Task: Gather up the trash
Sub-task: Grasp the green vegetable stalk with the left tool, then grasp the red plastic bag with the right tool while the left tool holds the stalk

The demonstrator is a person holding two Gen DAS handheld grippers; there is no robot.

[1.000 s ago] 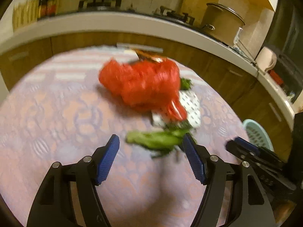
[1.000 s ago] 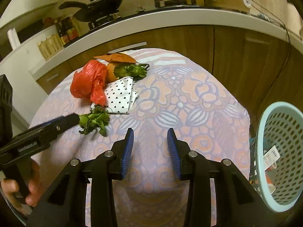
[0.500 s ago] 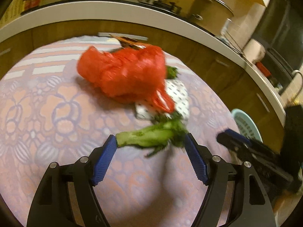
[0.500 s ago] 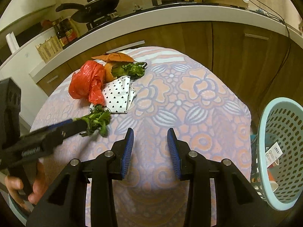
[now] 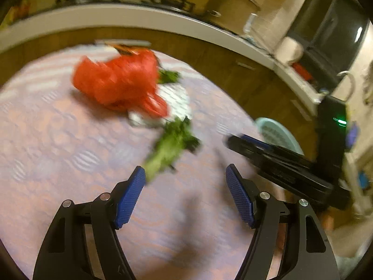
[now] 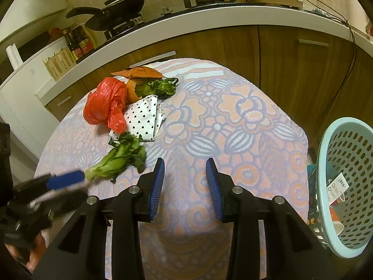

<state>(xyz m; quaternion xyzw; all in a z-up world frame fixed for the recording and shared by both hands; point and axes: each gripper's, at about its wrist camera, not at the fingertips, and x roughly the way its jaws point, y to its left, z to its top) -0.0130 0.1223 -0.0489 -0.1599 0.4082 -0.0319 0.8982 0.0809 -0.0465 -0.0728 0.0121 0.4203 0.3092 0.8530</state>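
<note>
A green leafy vegetable stalk [image 5: 170, 147] [image 6: 119, 161] lies on the flowered tablecloth. My left gripper [image 5: 184, 170] is low over the cloth right behind it. Its jaws are closing, and the stalk's stem end touches the left finger [image 5: 130, 193] while the right pad stays clear. Beyond lie a crumpled red plastic bag [image 5: 121, 81] [image 6: 105, 102], a white spotted paper [image 6: 143, 116], an orange wrapper [image 6: 137, 72] and more greens [image 6: 160, 86]. My right gripper [image 6: 185, 163] hovers over the cloth, jaws apart, nothing between them.
A light blue perforated basket [image 6: 345, 182] [image 5: 277, 133] with some scraps inside stands off the table's right edge. Wooden cabinets and a white counter [image 6: 209, 21] with a pan and bottles run behind the table. A hand [image 6: 35, 249] holds the left gripper.
The left gripper has swung across the table toward the stalk. The stalk, which lay crosswise, now points its stem at the left finger. The right gripper has kept still.
</note>
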